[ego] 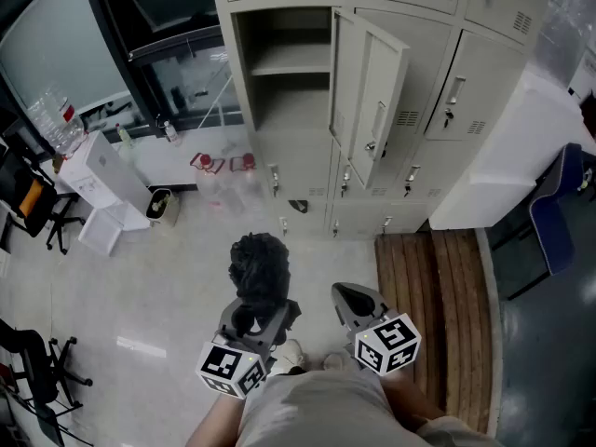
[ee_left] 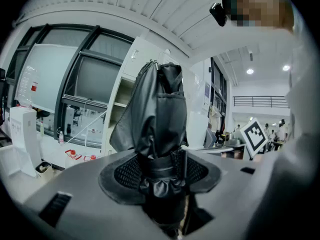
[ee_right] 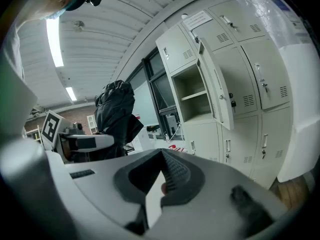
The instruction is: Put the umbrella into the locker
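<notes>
A folded black umbrella point(ego: 259, 268) stands upright in my left gripper point(ego: 253, 319), whose jaws are shut on its lower part. In the left gripper view the pads clamp the umbrella point(ee_left: 157, 114) at its strapped waist, right at the gripper point(ee_left: 161, 171). My right gripper point(ego: 352, 296) is beside it to the right, shut and holding nothing; its tips point(ee_right: 161, 156) meet. The beige locker point(ego: 289, 73) ahead has one upper compartment open, with its door point(ego: 368, 96) swung out to the right. The right gripper view shows that open locker point(ee_right: 192, 91) and the umbrella point(ee_right: 115, 116).
A slatted wooden platform point(ego: 433, 287) lies on the floor right of me, before the lockers. White boxes point(ego: 102, 170) and a small bin point(ego: 161, 205) stand at left, near office chairs point(ego: 37, 212). A blue chair point(ego: 559, 208) and a white covered block point(ego: 512, 147) are at right.
</notes>
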Demonstrator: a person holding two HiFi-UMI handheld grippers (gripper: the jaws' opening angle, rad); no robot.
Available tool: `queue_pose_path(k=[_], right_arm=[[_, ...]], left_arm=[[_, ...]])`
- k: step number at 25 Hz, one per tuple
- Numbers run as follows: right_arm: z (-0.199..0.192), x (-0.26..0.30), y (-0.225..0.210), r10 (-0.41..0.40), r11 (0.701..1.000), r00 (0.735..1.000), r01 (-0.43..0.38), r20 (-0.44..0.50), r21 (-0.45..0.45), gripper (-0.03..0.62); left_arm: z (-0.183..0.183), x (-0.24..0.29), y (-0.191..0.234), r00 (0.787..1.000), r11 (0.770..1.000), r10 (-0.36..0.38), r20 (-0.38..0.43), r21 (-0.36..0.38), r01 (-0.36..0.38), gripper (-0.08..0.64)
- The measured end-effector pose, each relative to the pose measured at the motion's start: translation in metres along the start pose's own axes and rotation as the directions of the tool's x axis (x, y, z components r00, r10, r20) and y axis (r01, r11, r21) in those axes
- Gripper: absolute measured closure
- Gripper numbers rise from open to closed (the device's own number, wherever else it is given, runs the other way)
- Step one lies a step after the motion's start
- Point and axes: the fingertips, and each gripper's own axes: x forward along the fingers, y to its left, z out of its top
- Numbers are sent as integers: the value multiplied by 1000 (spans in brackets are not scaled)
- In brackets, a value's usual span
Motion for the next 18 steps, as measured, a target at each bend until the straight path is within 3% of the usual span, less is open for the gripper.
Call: queue_pose_path(k=[18], right_arm=[[-6,28,16,7,1000,999,-8,-46,-26,565]], left_arm=[[0,1,22,998,999,-43,-39,-12,42,334]])
